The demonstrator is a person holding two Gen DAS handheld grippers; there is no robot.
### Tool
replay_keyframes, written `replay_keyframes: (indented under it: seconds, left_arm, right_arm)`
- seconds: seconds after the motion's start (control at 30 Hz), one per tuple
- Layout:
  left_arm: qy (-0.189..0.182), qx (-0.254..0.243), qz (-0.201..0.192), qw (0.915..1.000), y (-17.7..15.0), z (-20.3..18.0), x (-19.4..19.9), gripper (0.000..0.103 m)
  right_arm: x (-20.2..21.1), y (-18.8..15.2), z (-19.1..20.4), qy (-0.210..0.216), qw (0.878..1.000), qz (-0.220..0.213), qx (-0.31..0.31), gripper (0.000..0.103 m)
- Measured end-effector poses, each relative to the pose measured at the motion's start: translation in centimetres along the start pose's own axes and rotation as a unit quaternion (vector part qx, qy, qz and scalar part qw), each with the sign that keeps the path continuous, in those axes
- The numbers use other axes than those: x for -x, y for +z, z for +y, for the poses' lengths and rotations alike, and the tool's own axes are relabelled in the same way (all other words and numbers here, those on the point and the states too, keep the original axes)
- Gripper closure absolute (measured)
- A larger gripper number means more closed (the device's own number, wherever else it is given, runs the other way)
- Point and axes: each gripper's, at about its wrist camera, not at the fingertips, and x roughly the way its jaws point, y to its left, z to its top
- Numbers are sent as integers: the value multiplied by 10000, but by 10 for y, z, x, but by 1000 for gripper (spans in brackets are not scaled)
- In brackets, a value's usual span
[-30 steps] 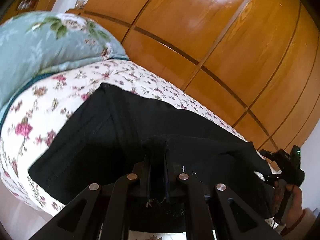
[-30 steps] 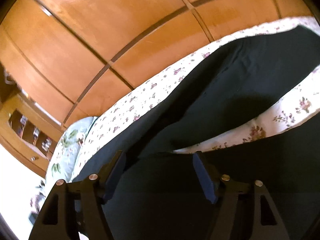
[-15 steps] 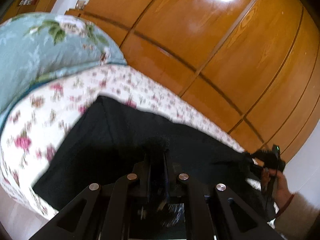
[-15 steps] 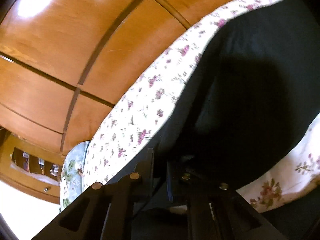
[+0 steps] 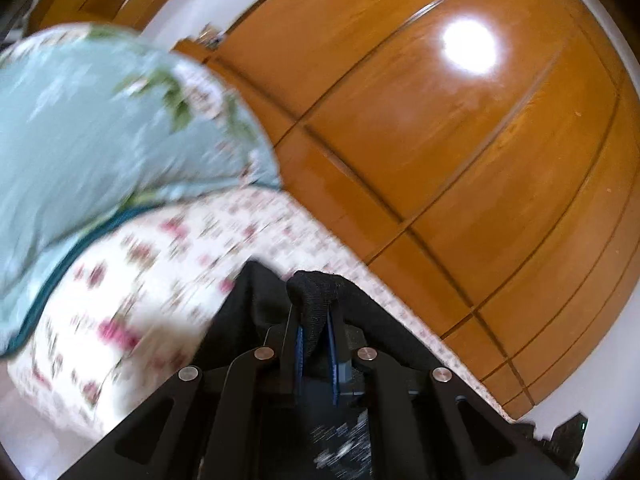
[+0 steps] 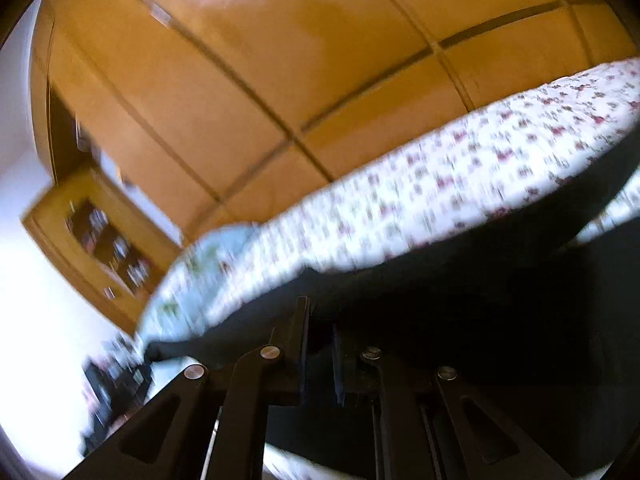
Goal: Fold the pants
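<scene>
Pants (image 5: 316,300): black; a bunched fold sticks up between the left fingers, the rest drapes down over the floral sheet; in the right view the dark cloth (image 6: 460,280) spreads across the bed.
Left gripper (image 5: 315,322): pinching the pants, blue pads pressed on the fold.
Right gripper (image 6: 320,344): fingers close together with dark cloth between them, gripping the pants.
Sheet (image 5: 152,264): white with pink flowers, under the pants; blurred.
Pillow (image 5: 100,128): pale blue, floral, on the bed beyond the pants.
Wardrobe (image 5: 460,140): glossy wood panels behind the bed.
</scene>
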Motion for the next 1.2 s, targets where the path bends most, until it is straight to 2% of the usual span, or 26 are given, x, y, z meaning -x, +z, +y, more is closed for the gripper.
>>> replay_keyframes:
  seconds: [0.1,0.17,0.2,0.27,0.4,0.53,0.67,0.73,0.8,0.9,0.97,1.07,1.13,1.2]
  left_arm:
    - [58,393,231,9989,-24,27,-3,92]
    - [4,724,228,9971,-36,39,1,86]
    - [-72,891,201,9958,-41,43,5,83]
    - [-145,1135,173,9933,-48,48,14,70]
    - [-621,1498,349,9861,-58,49,24,67]
    - [-1239,1943,493,9718,-63,45,24,54]
    - [-1302,2048,501,9688,-60,37,18,40]
    - [-1178,2158,505,9680,-55,38,12,40]
    - [-877,2310,509,9677,-50,41,5,40]
    - [-639,2595,536,9621,-43,48,-8,44]
    - [-590,2681,569,9599,-42,51,-11,50]
    - [-374,2348,605,9694,-40,46,-13,62]
    - [-144,2009,682,9771,-39,40,-15,67]
    - [-72,1846,698,9803,-38,37,-15,68]
  right_arm:
    - [-18,-32,-19,-200,9988,432,-81,93]
    - [-33,-46,-31,-343,9973,624,-174,93]
    - [-37,-47,-33,-287,9978,555,-230,94]
    - [-38,-44,-34,-237,9982,478,-265,94]
    - [-37,-45,-33,-265,9984,456,-206,94]
    - [-30,-47,-35,-250,9984,442,-259,93]
    - [-28,-46,-38,-128,9977,491,-438,90]
    - [-25,-46,-39,34,9968,472,-645,78]
    - [-23,-43,-41,90,9956,397,-847,71]
    - [-22,-40,-43,82,9939,380,-1035,70]
    - [-22,-40,-45,97,9929,392,-1119,71]
    - [-23,-42,-44,48,9931,385,-1107,71]
    - [-24,-42,-43,-14,9937,402,-1044,71]
    - [-27,-41,-41,-75,9939,431,-1008,71]
